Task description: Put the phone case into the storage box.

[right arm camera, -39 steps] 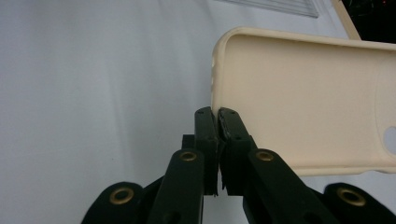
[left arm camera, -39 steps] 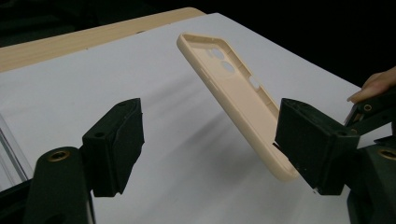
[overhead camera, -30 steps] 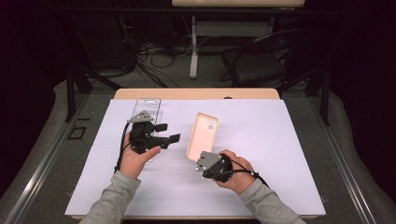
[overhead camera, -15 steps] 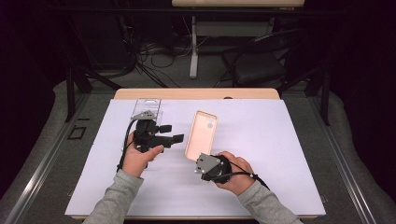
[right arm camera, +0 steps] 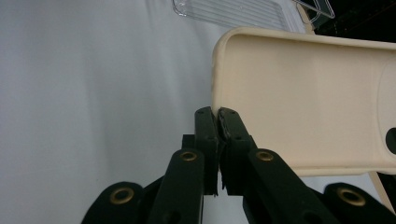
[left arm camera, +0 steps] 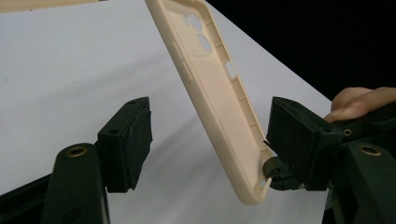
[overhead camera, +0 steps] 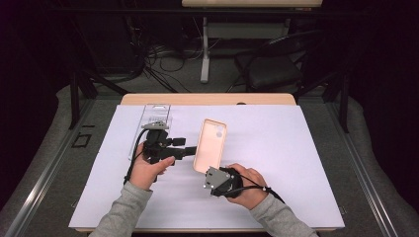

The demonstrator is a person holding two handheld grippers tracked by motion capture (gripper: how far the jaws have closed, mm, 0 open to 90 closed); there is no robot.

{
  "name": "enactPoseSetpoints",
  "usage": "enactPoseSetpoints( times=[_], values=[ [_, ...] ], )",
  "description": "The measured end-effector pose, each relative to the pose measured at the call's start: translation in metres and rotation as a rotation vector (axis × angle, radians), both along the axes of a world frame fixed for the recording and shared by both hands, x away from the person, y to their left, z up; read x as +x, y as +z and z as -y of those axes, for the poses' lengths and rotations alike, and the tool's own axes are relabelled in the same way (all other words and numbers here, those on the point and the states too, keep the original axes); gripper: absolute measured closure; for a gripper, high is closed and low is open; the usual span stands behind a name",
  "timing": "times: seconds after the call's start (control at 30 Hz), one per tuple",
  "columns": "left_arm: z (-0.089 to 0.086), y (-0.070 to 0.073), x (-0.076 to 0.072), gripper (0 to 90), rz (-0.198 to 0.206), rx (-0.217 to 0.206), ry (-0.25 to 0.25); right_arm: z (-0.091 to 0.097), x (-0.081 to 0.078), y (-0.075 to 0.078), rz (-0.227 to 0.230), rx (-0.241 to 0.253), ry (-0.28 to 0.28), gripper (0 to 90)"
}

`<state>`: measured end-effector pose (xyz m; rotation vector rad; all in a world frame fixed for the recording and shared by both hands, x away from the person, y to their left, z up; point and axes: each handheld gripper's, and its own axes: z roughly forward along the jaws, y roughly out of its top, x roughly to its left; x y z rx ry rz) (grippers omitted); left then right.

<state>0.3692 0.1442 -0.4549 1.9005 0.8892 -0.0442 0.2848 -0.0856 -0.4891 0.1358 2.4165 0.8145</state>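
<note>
Phone case (overhead camera: 211, 144) pinched in right claw (right arm camera: 218, 112), between closing, still-spread left claw (left arm camera: 205, 140).

- This looks like a lab or recording studio set up for capturing handling work, not a home or shop.
- A wooden table (overhead camera: 207, 98) stands on its own in the middle, covered by 1 large white sheet (overhead camera: 276, 163) that gives a plain working surface.
- The surroundings are dark, with black walls or curtains, so light falls on the table alone.
- Loose cables (overhead camera: 153, 64) lie tangled on the grey carpeted floor (overhead camera: 44, 143) behind the table.
- A black office chair (overhead camera: 269, 71) and the white leg of a second table (overhead camera: 204, 49) stand at the back.
- Metal rails (overhead camera: 47, 168) run along the floor at each side.
</note>
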Motion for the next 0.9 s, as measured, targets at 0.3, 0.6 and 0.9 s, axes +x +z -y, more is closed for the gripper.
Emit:
enactPoseSetpoints(
  times=[0.3, 0.6, 0.9],
  values=[
    [0.005, -0.001, 0.002, 38.1, -0.043, 0.019, 0.002, -0.002, -0.003, -0.001, 0.003, -0.006, 0.000, 87.7],
    [0.009, 0.000, 0.008, 41.3, -0.082, 0.013, 0.032, -0.003, -0.003, -0.001, 0.021, -0.005, 0.009, 87.7],
    [0.014, -0.003, 0.017, 44.0, -0.117, 0.013, 0.036, -0.004, -0.005, -0.003, 0.011, -0.009, -0.002, 87.6]
  ],
)
